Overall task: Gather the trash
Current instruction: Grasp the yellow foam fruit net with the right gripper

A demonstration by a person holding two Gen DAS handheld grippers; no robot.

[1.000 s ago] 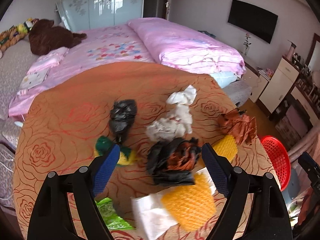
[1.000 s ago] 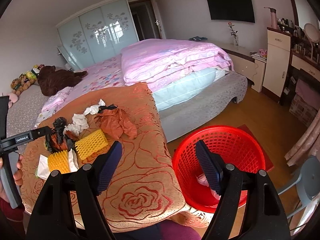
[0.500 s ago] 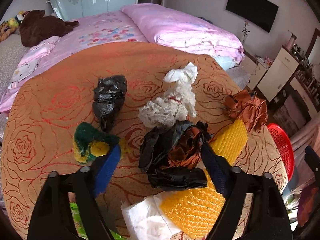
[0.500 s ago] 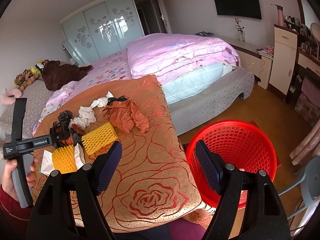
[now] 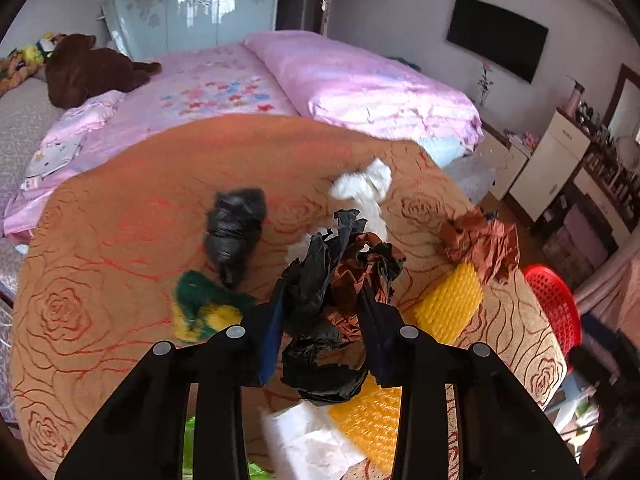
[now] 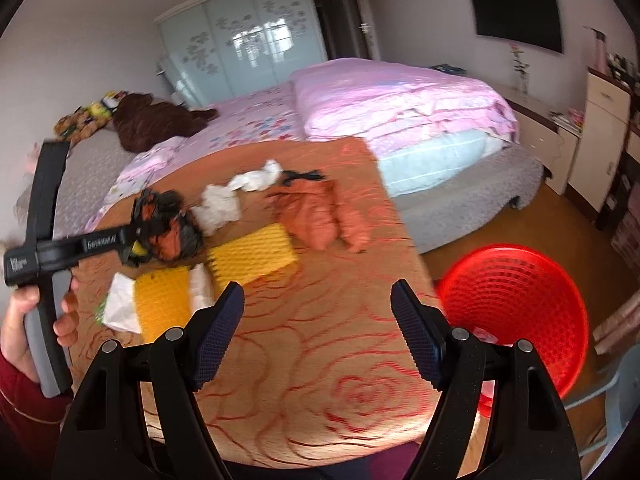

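Left tongs (image 5: 324, 328) pitched down toward the surface (image 5: 120, 220), jaws closing with the crumpled black-and-brown bag (image 5: 336, 280) between the pads, both pads pressing its sides. In the right wrist view the left tongs sit at 9 o'clock, handle gripped by the person's left hand (image 6: 24, 320), red sleeve at 8 o'clock. Right tongs (image 6: 316, 340) angled down, jaws wide apart, nothing between the pads.

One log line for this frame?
left tool: closing on crumpled black-and-brown plastic bag | right tool: open, empty | red mesh basket: beside table
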